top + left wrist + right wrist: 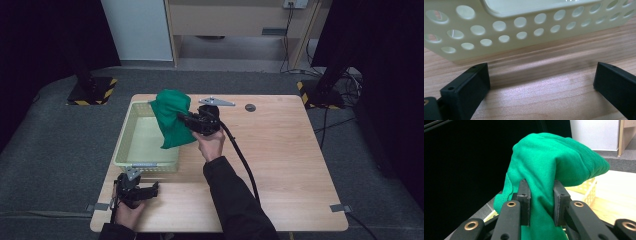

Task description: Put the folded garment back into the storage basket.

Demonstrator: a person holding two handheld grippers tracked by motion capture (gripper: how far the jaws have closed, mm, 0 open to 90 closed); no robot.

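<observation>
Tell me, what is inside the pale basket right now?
The basket shows a bare pale floor on its near side. The green cloth, held by the right gripper, hangs over its far right corner and covers that part.

A round dark disc (250,107) sits near the wooden table's (285,165) far edge, upper centre of the frame. Two black stands with yellow-striped bases (93,91) flank the table on grey carpet (45,145). Cables (289,35) hang at upper right.
</observation>
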